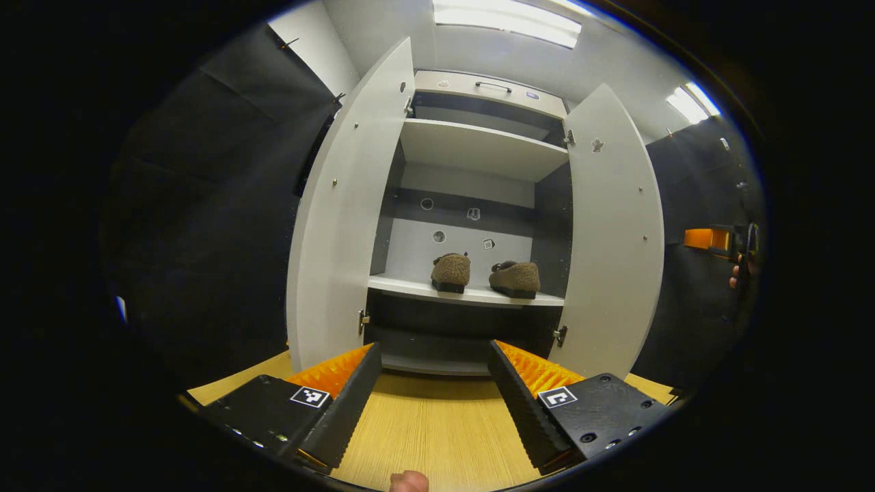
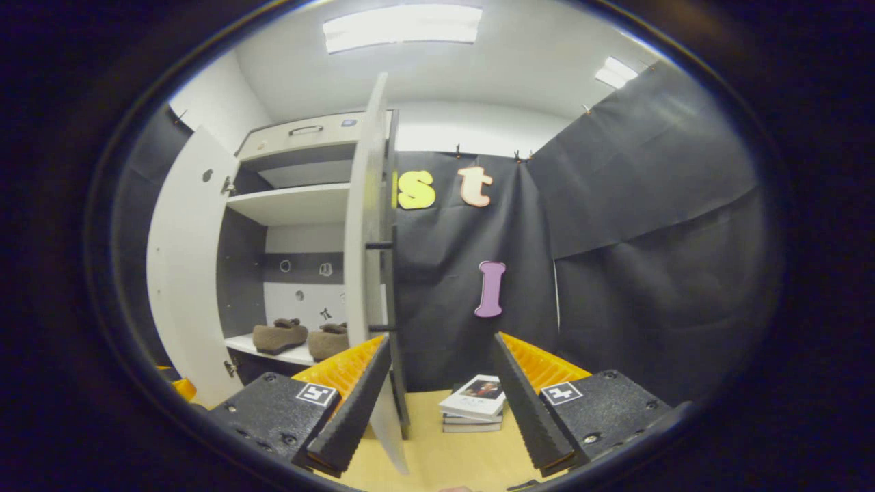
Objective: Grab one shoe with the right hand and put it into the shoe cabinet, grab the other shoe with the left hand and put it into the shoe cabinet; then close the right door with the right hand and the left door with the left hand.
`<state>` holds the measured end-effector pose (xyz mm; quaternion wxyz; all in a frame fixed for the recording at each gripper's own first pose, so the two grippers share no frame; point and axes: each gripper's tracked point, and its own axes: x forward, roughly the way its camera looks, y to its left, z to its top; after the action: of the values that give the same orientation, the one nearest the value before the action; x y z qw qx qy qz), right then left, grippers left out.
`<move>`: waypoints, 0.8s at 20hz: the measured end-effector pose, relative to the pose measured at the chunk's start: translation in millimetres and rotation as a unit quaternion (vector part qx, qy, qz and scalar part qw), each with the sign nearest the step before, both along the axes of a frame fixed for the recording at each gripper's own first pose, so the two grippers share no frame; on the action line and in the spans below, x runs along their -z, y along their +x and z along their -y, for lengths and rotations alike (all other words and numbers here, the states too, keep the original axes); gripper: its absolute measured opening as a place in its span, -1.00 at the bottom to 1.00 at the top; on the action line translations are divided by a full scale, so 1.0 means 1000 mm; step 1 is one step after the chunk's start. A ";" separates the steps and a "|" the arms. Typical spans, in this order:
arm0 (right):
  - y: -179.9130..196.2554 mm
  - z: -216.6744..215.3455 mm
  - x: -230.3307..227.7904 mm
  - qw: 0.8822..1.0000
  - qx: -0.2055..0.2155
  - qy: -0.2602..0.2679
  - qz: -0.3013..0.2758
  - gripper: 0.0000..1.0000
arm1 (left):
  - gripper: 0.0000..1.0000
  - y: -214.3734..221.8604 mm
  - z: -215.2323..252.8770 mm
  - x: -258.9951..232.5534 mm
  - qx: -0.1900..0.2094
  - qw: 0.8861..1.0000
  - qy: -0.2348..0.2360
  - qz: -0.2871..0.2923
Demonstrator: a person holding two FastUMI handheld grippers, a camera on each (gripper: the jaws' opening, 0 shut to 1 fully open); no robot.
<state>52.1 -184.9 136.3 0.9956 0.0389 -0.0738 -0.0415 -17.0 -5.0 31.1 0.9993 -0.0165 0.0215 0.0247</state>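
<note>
Both shoes stand on the middle shelf (image 1: 472,295) of the shoe cabinet (image 1: 478,89), side by side and a little apart: the left shoe (image 1: 451,271) seen end on, the right shoe (image 1: 516,277) turned partly sideways. Both are brown and fuzzy with dark soles. In the right gripper view the same pair shows at an angle, with the farther one half hidden by a door edge.

Both doors stand open. The left door (image 1: 342,225) and the right door (image 1: 615,232) swing outward to either side of the opening. An upper shelf (image 1: 478,147) sits above the shoes, and a handle (image 1: 493,86) is fixed to the top panel.

The left claw (image 1: 434,396) faces the cabinet squarely from in front, over the wooden desk (image 1: 431,430) — its fingers spread wide, holding nothing. The right claw (image 2: 441,393) is off to the cabinet's right, pointed along the right door's outer edge (image 2: 366,225); its fingers are likewise spread wide and hold nothing — the door edge passes just beside the left finger, contact not discernible. A stack of books (image 2: 475,403) lies on the desk beyond it, against the black cloth wall (image 2: 615,239).
</note>
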 end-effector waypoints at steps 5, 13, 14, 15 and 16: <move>0.050 0.022 -0.017 1.000 -0.010 0.018 -0.021 0.94 | 0.99 -0.001 -0.004 0.002 -0.002 1.000 0.006 -0.004; 0.086 0.013 -0.023 0.999 -0.017 -0.015 -0.029 0.96 | 0.99 -0.001 -0.007 0.005 -0.008 1.000 0.006 -0.010; 0.087 0.011 -0.027 0.999 -0.020 -0.019 -0.025 0.93 | 0.99 0.000 -0.008 0.005 -0.008 1.000 0.007 -0.009; 0.088 0.007 -0.028 0.999 -0.025 -0.022 -0.026 0.94 | 0.89 0.001 -0.007 0.004 -0.006 1.000 0.008 -0.008; 0.085 0.006 -0.029 0.999 -0.028 -0.027 -0.026 0.84 | 0.89 0.002 -0.006 0.003 -0.004 1.000 0.008 -0.007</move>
<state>137.6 -190.6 165.6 0.9987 0.0133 -0.0478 -0.0130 -14.6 1.0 27.9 0.9991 -0.0080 0.0284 0.0294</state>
